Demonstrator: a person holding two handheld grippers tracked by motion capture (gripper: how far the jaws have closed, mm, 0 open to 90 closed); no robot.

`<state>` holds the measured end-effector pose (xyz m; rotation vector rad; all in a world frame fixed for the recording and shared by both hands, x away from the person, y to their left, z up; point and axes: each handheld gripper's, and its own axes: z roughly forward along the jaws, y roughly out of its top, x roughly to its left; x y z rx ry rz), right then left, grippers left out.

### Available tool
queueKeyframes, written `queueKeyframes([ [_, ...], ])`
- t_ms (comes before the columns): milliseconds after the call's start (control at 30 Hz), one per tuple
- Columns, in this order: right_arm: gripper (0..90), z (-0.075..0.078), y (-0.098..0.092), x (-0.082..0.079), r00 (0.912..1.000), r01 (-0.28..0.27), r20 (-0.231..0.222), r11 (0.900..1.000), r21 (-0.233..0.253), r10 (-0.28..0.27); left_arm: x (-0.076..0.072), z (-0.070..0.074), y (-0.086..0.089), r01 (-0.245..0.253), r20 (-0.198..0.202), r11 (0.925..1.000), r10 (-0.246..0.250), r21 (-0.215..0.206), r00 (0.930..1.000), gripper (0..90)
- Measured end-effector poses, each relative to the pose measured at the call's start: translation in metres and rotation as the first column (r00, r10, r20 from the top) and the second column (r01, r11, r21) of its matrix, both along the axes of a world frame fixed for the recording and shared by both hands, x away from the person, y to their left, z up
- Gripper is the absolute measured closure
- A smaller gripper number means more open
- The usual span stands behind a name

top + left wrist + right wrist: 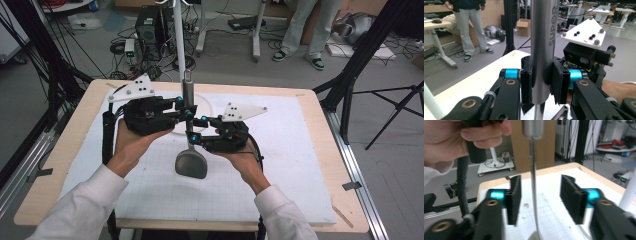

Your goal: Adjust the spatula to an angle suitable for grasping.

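Spatula (190, 162) hanging upright, blade at six o'clock.
Left gripper (186, 111) is clenching its slick, stiff steel handle (543, 47); right gripper (196, 131) is waiting released around the thin shaft (533, 182).

"supor" down the steel ladle handle (544, 50)

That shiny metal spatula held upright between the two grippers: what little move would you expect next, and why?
Probably the right gripper closes on the steel spatula's thin shank: its jaws stand open either side of it, while the left gripper already clamps the thick handle above.
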<state>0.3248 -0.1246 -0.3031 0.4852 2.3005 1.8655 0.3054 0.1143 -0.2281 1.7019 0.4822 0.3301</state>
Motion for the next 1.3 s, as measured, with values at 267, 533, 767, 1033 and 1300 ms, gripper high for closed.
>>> queueKeyframes([
  [267,10.1,-0.004,-0.014,0.002,0.9897,0.128,-0.053,0.988,-0.085,-0.133,0.005,0.001,0.004,-0.016,-0.004,0.9999,0.016,0.006,0.9999,72.4],
  [533,0.4,-0.003,-0.036,-0.005,0.9912,0.131,0.003,0.983,-0.125,-0.132,0.008,0.002,0.011,-0.036,-0.006,0.9993,0.036,0.014,0.9993,72.5],
  [767,0.4,-0.004,-0.059,-0.010,0.9851,0.172,0.019,0.979,-0.110,-0.171,0.012,0.006,0.021,-0.055,-0.005,0.9982,0.056,0.023,0.9984,72.5],
  [1033,0.4,-0.019,-0.094,-0.017,0.9692,0.245,0.003,0.966,-0.087,-0.246,0.017,0.007,0.032,-0.077,-0.002,0.9963,0.077,0.037,0.9970,72.5],
  [1300,0.4,-0.029,-0.117,-0.024,0.9533,0.301,0.001,0.950,-0.086,-0.302,0.020,0.006,0.032,-0.075,-0.006,0.9964,0.075,0.040,0.9971,72.5],
])
